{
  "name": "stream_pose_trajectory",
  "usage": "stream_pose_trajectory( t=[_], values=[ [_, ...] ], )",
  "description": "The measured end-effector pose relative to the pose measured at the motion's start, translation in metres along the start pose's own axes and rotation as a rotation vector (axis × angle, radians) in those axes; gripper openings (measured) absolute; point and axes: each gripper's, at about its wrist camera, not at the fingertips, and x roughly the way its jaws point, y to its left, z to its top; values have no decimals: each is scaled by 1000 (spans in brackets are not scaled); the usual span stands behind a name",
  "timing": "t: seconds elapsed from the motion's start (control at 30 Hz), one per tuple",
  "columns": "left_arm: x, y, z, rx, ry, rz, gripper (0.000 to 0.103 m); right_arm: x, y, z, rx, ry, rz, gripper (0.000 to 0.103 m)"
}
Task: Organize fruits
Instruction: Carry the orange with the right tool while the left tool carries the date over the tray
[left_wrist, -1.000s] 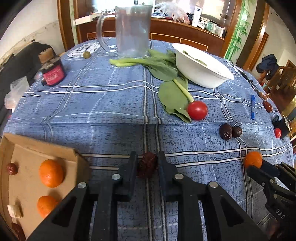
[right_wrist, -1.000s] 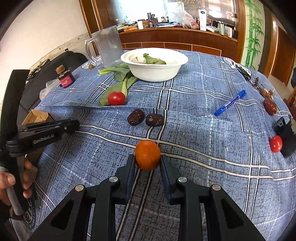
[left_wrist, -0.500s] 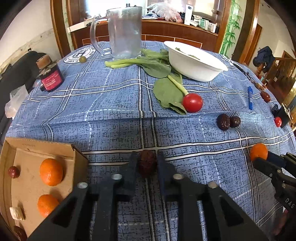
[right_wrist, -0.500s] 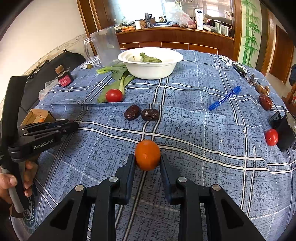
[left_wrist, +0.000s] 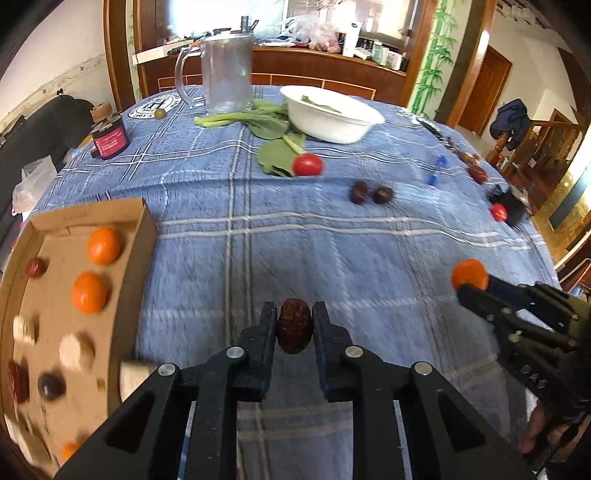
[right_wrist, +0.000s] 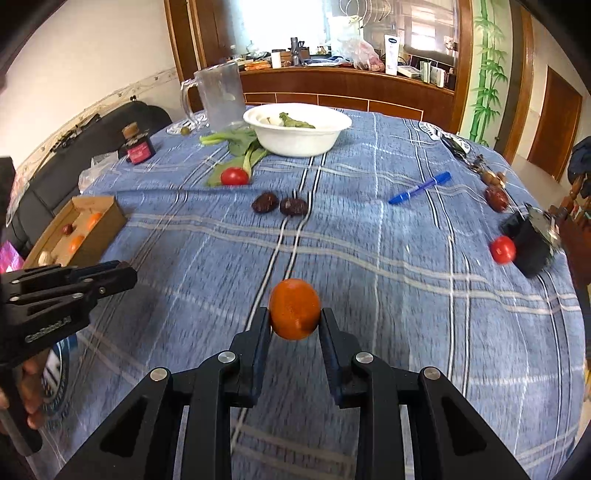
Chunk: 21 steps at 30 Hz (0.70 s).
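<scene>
Risk: left gripper (left_wrist: 294, 323) fingers clamp red date (left_wrist: 293, 325), right gripper (right_wrist: 294, 325) fingers clamp tangerine (right_wrist: 294, 308); either could slip short of cardboard box (left_wrist: 147, 225) at 9 o'clock.

It is a home dining room: a worktop (right_wrist: 406, 258) with a blue checked cloth, a wooden sideboard (right_wrist: 351, 88) full of household things, a sofa (right_wrist: 92, 140).

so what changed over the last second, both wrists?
Both hands carried their fruit toward the cardboard box, which now looms larger in the left wrist view. Left gripper stays shut on the dried date, right gripper on the orange. Tomatoes, loose dates, bowl and pen haven't moved on the tablecloth.
</scene>
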Motion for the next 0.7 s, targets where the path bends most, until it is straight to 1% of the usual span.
stream_pose_trajectory(
  t=[0.17,0.37,0.5,0.7],
  values=[
    [-22,-7,-20,-1,-17,-23,18,-16,3,-26,15,19,-12,28],
    [-45,-2,-41,-9,-23,-43,18,-36,11,-51,46,19,-13,29],
    [-59,6,-52,-18,-37,-50,18,-46,19,-57,46,18,-13,29],
    [-81,28,-61,-51,-60,-47,19,-51,43,-51,14,5,0,29]
  ],
)
